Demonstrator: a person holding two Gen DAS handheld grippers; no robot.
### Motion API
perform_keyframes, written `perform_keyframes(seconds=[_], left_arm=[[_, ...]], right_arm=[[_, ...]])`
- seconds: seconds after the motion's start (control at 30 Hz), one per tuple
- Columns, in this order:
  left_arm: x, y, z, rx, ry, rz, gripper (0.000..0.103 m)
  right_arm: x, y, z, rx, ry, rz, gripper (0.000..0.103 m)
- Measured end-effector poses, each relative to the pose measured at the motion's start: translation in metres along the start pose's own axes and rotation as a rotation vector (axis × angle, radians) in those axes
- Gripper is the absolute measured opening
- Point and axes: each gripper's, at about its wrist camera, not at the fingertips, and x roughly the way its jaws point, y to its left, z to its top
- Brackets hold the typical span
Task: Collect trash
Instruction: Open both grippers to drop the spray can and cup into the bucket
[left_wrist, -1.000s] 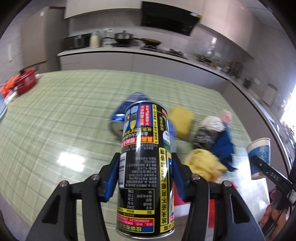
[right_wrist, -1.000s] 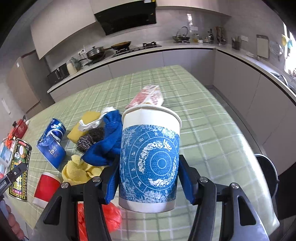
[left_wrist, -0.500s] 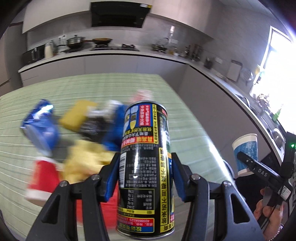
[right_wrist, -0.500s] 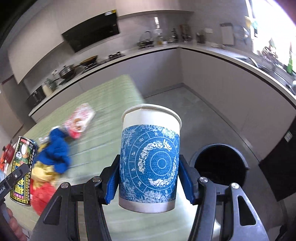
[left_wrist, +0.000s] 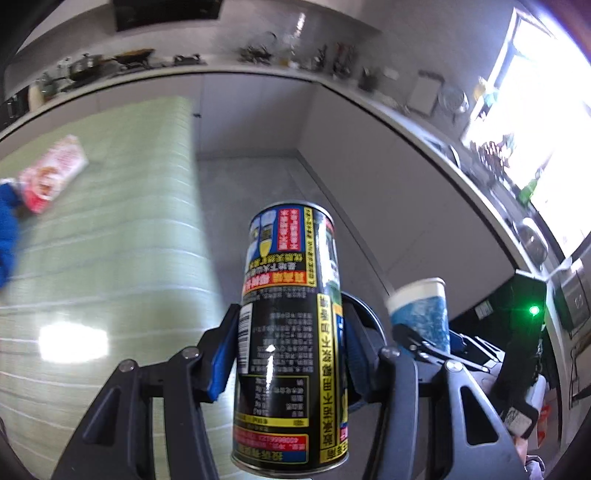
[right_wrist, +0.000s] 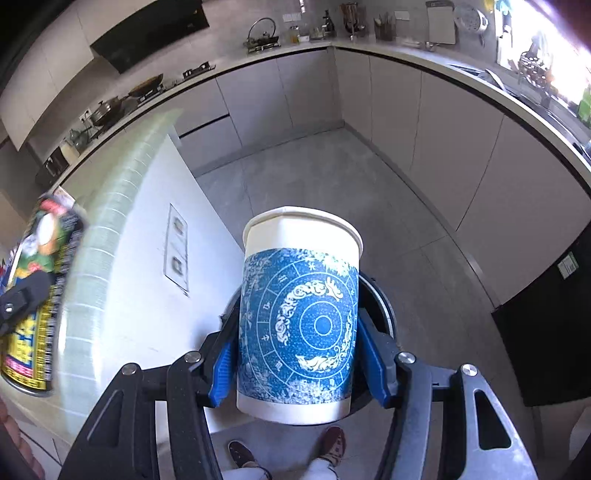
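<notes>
My left gripper (left_wrist: 290, 354) is shut on a black and yellow can (left_wrist: 291, 332), held upright past the edge of the green-tiled counter (left_wrist: 110, 258). My right gripper (right_wrist: 297, 358) is shut on a blue-patterned white paper cup (right_wrist: 301, 314), held over a round black bin (right_wrist: 380, 306) on the floor, mostly hidden behind the cup. The cup (left_wrist: 421, 314) shows to the right in the left wrist view, and the can (right_wrist: 37, 295) shows at the left edge of the right wrist view. A red and white wrapper (left_wrist: 51, 173) and a blue cloth (left_wrist: 5, 229) lie on the counter.
The counter's white end panel (right_wrist: 147, 295) stands left of the bin. Grey floor (right_wrist: 332, 184) runs to L-shaped cabinets (right_wrist: 424, 110) along the walls. A person's shoes (right_wrist: 332, 445) stand on the floor below the right gripper. A dark appliance (right_wrist: 546, 332) stands at the right.
Both grippers have swung right, off the counter's trash pile and out over the floor. The bin has come under the cup. Both still hold their items.
</notes>
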Motion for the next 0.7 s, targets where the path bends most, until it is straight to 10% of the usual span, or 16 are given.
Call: perform_keyframes(seconds=[0.47, 0.7], left_arm=[[0.091, -0.030, -0.026, 0.007, 0.217, 0.113, 0.063], [0.074, -0.027, -0.012, -0.016, 0.162, 0.145, 0.071]], right_arm=[[0.066, -0.035, -0.008, -0.026, 0.114, 0.082, 0.067], [0.072, -0.049, 0.001, -0.011, 0.087, 0.048, 0.077]])
